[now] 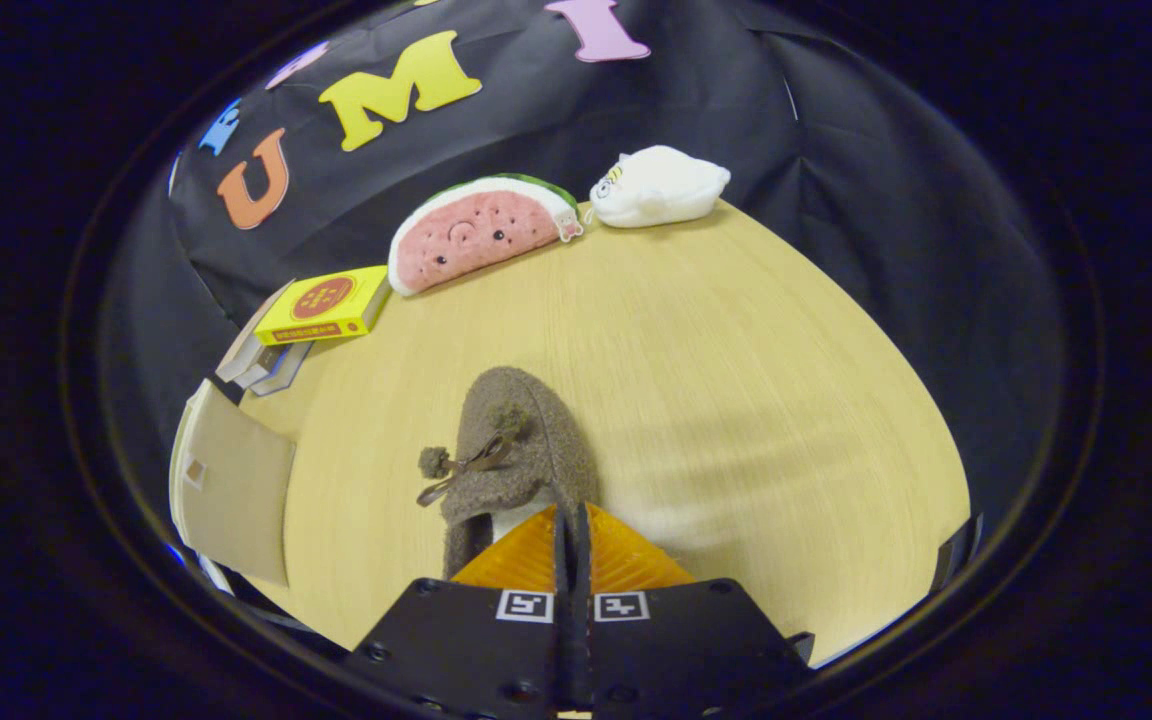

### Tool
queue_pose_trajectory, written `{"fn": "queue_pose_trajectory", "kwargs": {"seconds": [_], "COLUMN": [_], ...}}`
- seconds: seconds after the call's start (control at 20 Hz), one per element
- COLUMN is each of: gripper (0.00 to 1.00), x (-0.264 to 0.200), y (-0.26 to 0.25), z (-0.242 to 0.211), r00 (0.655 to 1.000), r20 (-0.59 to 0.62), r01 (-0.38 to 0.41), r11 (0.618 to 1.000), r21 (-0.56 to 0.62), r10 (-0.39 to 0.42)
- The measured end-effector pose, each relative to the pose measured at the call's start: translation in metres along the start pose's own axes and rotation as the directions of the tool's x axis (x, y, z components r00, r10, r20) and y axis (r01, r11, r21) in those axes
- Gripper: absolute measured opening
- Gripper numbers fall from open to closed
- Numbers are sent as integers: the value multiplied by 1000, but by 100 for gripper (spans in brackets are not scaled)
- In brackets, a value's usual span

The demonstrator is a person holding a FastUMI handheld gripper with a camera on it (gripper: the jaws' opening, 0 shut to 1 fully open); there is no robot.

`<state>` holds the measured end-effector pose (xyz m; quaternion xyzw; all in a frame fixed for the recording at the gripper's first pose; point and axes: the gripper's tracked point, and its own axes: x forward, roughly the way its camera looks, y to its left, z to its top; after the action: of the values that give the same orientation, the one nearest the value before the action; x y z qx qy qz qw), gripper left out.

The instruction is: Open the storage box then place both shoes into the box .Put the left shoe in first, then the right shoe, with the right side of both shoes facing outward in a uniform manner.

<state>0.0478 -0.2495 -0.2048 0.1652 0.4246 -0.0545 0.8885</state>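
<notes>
A brown fuzzy shoe [521,440] with a small bow and pompom points away from me over the round wooden table [736,400]. Its heel end reaches right up to my fingers, and a bit of pale lining shows there. My gripper [571,518] is shut, its two fingers pressed close together on the rim at the shoe's heel. To the left of the shoe, at the table's edge, stands a beige storage box [236,490] with a flat panel facing me; its inside is hidden.
A yellow box [324,304] lies on a few grey booklets [261,362] beyond the storage box. At the table's far edge sit a watermelon-slice plush [481,232] and a white plush [658,186]. The black cloth wall stands behind them.
</notes>
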Motion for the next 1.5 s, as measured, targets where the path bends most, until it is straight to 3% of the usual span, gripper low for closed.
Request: {"fn": "queue_pose_trajectory", "kwargs": {"seconds": [0.35, 0.6, 0.8, 1.05, 1.5], "gripper": [0, 0, 0, 0, 0], "x": [-35, -75, -96, -107, -80], "y": [71, 183, 282, 377, 447], "z": [-1, 7, 19, 6, -30], "r00": [994, 969, 944, 934, 953], "r20": [40, 92, 144, 144, 173], "r01": [-101, -242, -311, -340, -266], "r11": [992, 962, 945, 938, 960], "r21": [79, 126, 98, 69, 90], "r10": [98, 231, 296, 328, 248]}}
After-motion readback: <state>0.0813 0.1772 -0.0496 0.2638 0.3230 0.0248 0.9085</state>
